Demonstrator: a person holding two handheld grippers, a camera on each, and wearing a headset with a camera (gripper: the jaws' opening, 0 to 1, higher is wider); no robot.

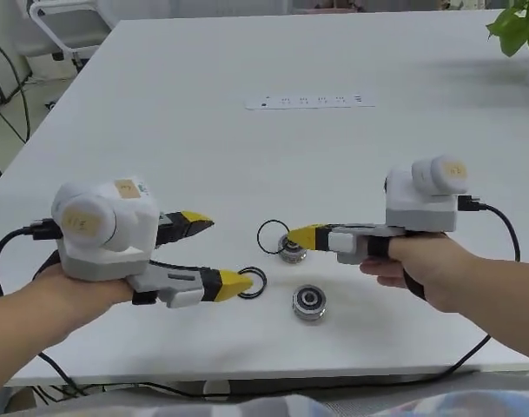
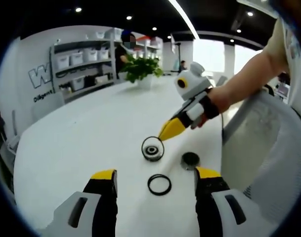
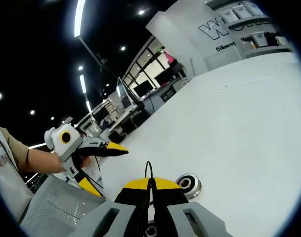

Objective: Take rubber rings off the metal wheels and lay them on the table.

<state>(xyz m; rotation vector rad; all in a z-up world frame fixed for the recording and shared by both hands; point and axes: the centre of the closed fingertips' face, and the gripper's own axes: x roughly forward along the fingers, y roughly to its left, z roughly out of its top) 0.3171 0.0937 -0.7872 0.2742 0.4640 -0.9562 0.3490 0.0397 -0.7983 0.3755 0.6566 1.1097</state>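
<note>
My right gripper [image 1: 306,236] is shut on a thin black rubber ring [image 1: 273,236], held just beside a metal wheel [image 1: 292,252] at the table's middle. In the right gripper view the ring's edge [image 3: 148,170] rises between the closed yellow tips [image 3: 150,185]. A second metal wheel [image 1: 309,302] lies nearer the front edge. My left gripper [image 1: 219,252] stands open, and a loose rubber ring [image 1: 251,282] lies flat on the table by its lower fingertip. The left gripper view shows that ring [image 2: 159,184] between the open jaws [image 2: 155,174], with both wheels [image 2: 152,150] [image 2: 190,160] beyond.
A white power strip [image 1: 309,102] lies on the white table [image 1: 160,130] farther back. A green plant [image 1: 516,26] stands at the far right corner. Black cables [image 1: 507,226] trail from both grippers over the front edge.
</note>
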